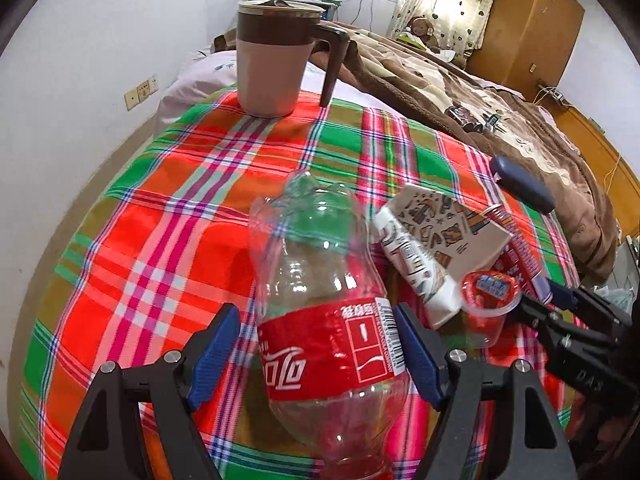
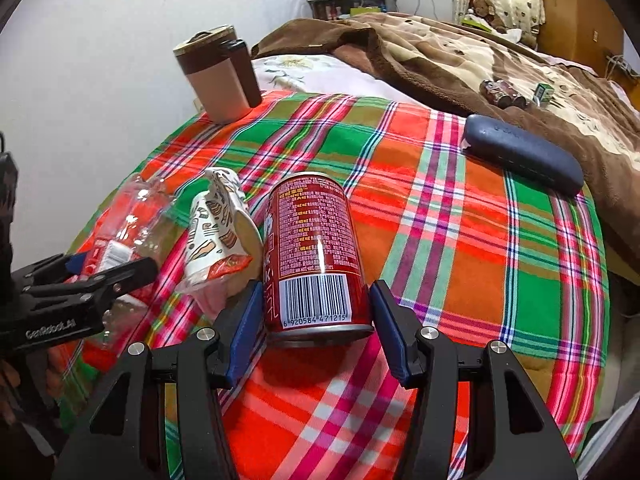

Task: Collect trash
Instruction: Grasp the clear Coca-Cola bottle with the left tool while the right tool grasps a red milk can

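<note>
A crushed clear cola bottle with a red label lies on the plaid cloth. My left gripper is open, its blue fingers on either side of the label, not clearly touching. A patterned paper cup and a small red jelly cup lie just right of the bottle. A red drink can lies on the cloth in the right wrist view. My right gripper is open with its fingers beside the can's base. The bottle and paper cup lie left of the can.
A pink and brown lidded mug stands at the cloth's far edge. A dark blue glasses case lies at the right edge. A brown blanket covers the bed behind, with small cans on it.
</note>
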A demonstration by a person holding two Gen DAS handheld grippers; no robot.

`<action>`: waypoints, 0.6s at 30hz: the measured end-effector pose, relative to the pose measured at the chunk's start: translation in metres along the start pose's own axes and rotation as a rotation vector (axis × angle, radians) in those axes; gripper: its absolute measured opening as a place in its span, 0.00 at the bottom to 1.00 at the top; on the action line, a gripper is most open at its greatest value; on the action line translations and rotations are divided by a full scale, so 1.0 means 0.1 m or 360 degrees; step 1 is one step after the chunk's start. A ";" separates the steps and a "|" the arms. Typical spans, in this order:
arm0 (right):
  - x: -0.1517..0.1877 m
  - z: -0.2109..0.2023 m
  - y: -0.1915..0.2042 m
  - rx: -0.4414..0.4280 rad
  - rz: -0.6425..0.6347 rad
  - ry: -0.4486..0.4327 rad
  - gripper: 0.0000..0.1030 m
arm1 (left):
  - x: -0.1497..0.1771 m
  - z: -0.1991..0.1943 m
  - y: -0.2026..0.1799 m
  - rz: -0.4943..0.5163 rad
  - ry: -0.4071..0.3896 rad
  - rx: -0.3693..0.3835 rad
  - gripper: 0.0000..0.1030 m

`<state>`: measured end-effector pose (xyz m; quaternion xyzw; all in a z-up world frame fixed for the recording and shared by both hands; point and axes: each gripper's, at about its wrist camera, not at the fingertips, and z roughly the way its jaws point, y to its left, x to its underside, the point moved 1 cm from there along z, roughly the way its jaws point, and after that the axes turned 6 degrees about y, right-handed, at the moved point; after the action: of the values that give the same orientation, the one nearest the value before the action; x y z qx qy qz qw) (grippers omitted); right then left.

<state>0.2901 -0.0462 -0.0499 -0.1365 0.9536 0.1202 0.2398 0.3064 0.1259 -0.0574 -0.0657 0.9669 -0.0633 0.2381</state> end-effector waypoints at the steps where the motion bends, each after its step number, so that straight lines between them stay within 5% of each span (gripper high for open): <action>1: -0.01 0.02 -0.01 -0.0010 0.0014 0.0010 0.54 | 0.01 0.01 0.02 -0.0007 0.0011 0.0014 0.73; 5: 0.00 0.05 -0.01 -0.0034 0.0037 0.0020 0.54 | 0.00 0.05 0.03 -0.0011 0.0029 0.0036 0.63; 18: -0.01 0.03 0.00 -0.0014 0.0046 -0.0038 0.54 | -0.04 0.00 0.00 0.0011 -0.0031 0.0052 0.60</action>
<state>0.2923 -0.0455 -0.0525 -0.1223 0.9520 0.1293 0.2488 0.3097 0.1265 -0.0560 -0.0592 0.9636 -0.0778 0.2488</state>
